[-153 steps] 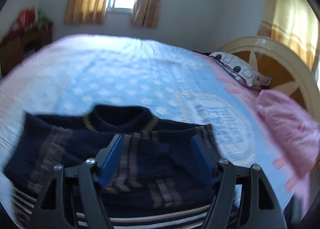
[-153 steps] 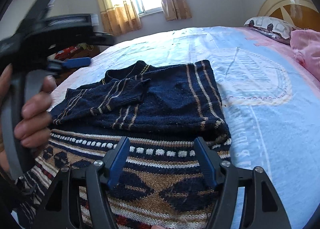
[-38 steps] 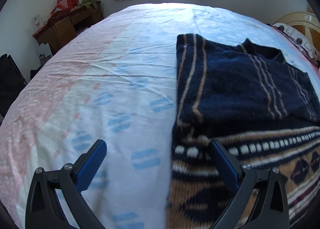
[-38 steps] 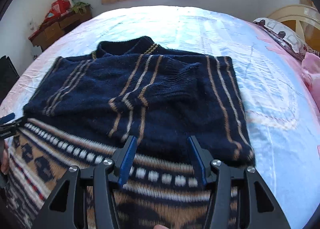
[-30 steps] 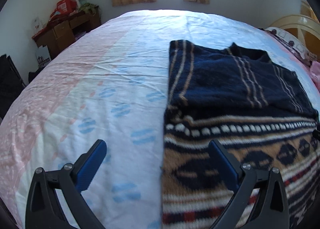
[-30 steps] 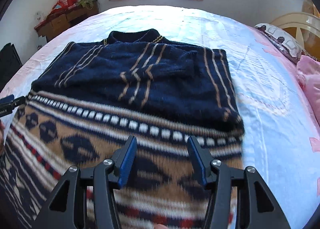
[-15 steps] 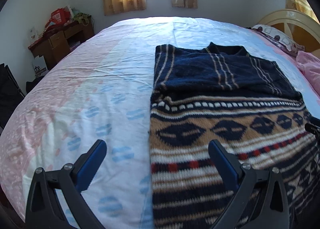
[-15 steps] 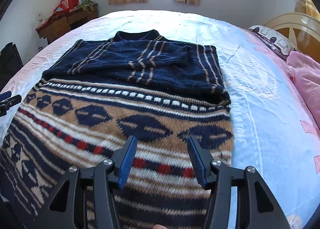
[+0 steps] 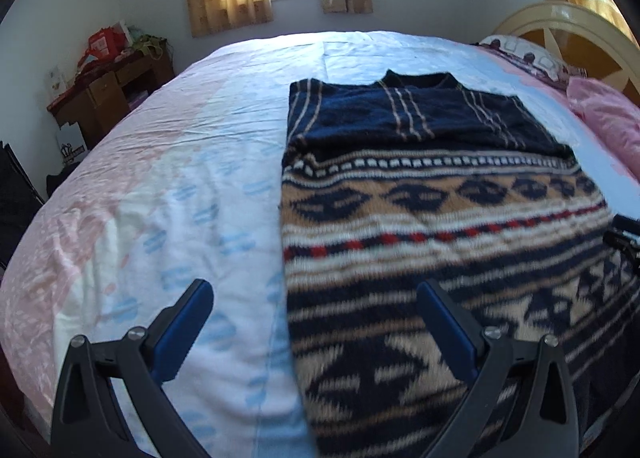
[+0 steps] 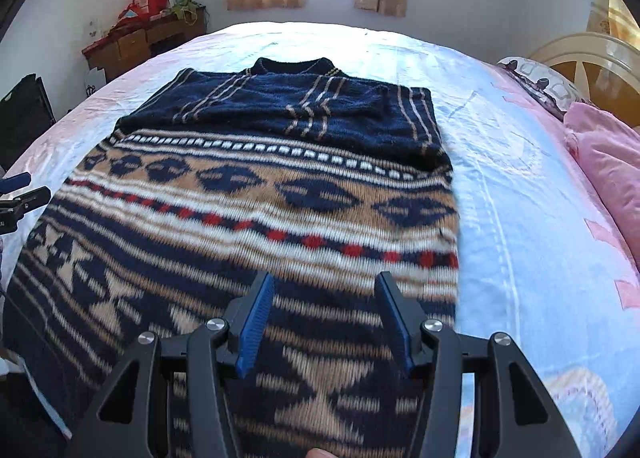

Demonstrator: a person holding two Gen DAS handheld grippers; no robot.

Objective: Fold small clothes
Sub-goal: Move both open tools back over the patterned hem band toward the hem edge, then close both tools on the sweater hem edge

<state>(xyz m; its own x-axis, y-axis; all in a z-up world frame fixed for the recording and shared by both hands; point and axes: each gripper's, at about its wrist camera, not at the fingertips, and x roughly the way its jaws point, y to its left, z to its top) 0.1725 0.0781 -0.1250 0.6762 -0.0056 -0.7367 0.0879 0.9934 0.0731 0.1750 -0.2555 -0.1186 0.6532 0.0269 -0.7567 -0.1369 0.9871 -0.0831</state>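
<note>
A navy, tan and white patterned sweater lies flat on the bed, collar far from me, both sleeves folded across its navy chest. My left gripper is open and empty, hovering above the sweater's left edge near the hem. My right gripper is open and empty, above the lower right part of the sweater. The left gripper's tips show at the left edge of the right wrist view.
The bed sheet is pale blue and pink. A pink pillow and a patterned pillow lie at the right by the cream headboard. A wooden desk stands far left.
Both grippers have pulled back toward the sweater's hem, so more of the patterned lower part is in view. Both stay open and empty.
</note>
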